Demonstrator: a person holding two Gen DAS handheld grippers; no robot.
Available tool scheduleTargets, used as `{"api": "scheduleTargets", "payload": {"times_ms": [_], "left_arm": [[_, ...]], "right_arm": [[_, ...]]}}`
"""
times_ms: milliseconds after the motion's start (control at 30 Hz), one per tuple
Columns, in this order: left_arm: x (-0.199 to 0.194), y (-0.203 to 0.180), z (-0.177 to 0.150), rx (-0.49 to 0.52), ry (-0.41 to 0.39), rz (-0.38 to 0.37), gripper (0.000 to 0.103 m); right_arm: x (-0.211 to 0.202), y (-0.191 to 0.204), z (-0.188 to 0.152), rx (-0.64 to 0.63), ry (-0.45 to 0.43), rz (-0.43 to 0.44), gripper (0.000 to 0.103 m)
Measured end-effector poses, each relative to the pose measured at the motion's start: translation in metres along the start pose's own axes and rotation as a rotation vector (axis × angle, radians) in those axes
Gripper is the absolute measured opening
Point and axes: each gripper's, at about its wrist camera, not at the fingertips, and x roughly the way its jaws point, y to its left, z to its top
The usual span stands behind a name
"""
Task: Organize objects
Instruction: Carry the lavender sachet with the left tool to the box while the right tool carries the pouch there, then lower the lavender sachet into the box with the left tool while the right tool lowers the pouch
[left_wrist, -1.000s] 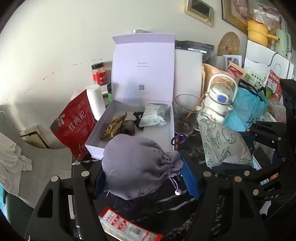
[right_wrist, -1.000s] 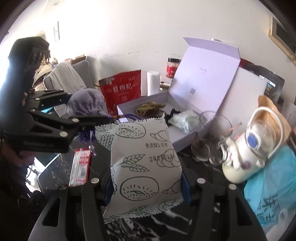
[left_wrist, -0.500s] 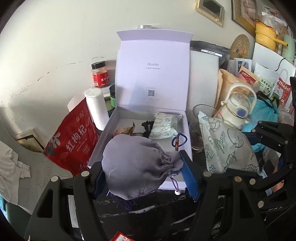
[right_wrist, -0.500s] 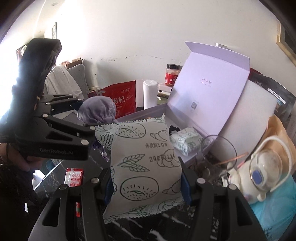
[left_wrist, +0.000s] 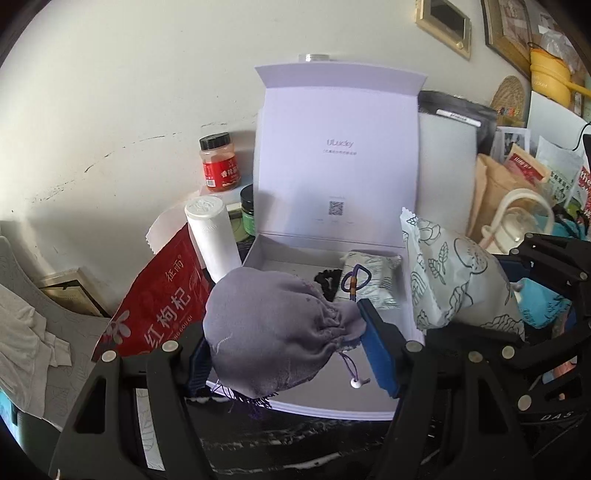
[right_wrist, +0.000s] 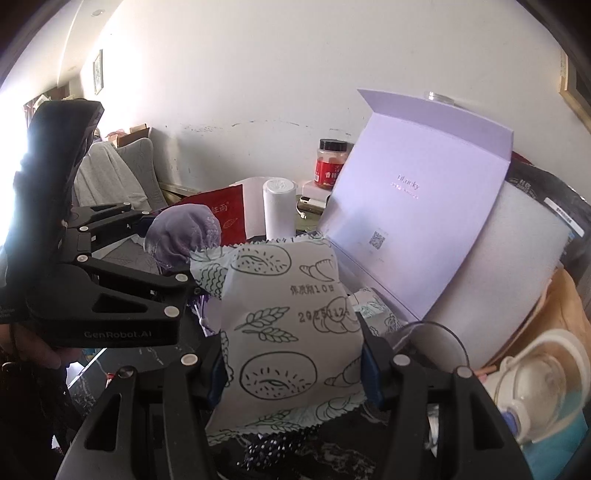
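Both loads hang just over the open box (left_wrist: 325, 258) (lid upright), the left hand-held gripper (left_wrist: 284, 332) pinching the pouch (left_wrist: 273, 325) and the right hand-held gripper (right_wrist: 295, 365) pinching the packet (right_wrist: 284, 325); next probably calls for lowering and releasing inside.

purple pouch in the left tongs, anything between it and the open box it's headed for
Nothing visible blocks it. The purple pouch, gripped in the left tongs, hangs over the near part of the open box. A small printed packet and a black item lie toward the back, and the floor nearer the front is bare.
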Motion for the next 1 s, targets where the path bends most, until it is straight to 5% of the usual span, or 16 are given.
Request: {"api": "scheduleTargets", "payload": {"times_ms": [600, 1000], "left_arm": [[0.073, 0.014, -0.021, -0.011, 0.084, -0.041, 0.068], [0.108, 0.005, -0.036, 0.022, 0.163, -0.044, 0.068]], "right_arm": [[0.074, -0.007, -0.013, 0.007, 0.107, 0.039, 0.058], [0.088, -0.001, -0.023, -0.073, 0.163, -0.024, 0.058]]}}
